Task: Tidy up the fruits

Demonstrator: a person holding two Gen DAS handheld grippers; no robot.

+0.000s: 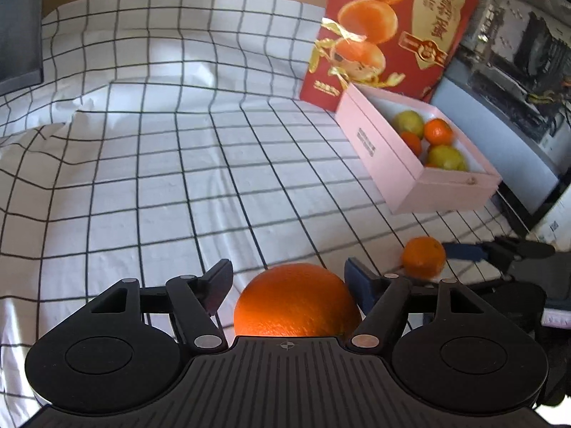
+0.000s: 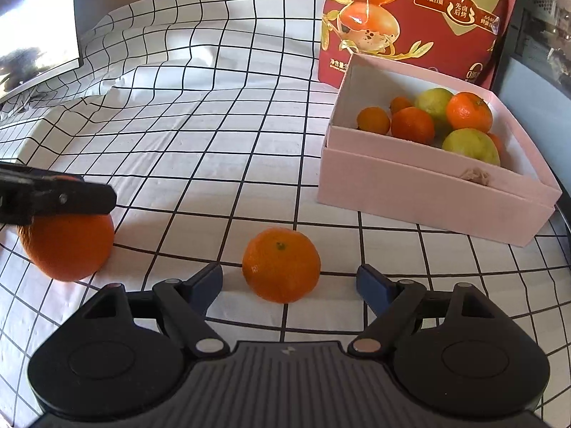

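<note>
A large orange [image 1: 296, 301] lies on the checked cloth between the open fingers of my left gripper [image 1: 287, 278]; the right finger is close to its side, the left finger stands apart. It also shows in the right wrist view [image 2: 67, 246] under the left gripper's finger [image 2: 64, 198]. A smaller mandarin [image 2: 281, 264] sits on the cloth just ahead of my right gripper [image 2: 289, 281], which is open and empty. The mandarin also shows in the left wrist view [image 1: 424, 256]. A pink box [image 2: 428, 196] at the right holds several oranges and green fruits.
A red snack bag [image 2: 410, 7] stands behind the pink box [image 1: 378, 142]. A dark screen [image 1: 506, 89] is at the far right and another monitor [image 2: 35, 46] at the far left. The white checked cloth [image 1: 178, 178] is wrinkled at the back left.
</note>
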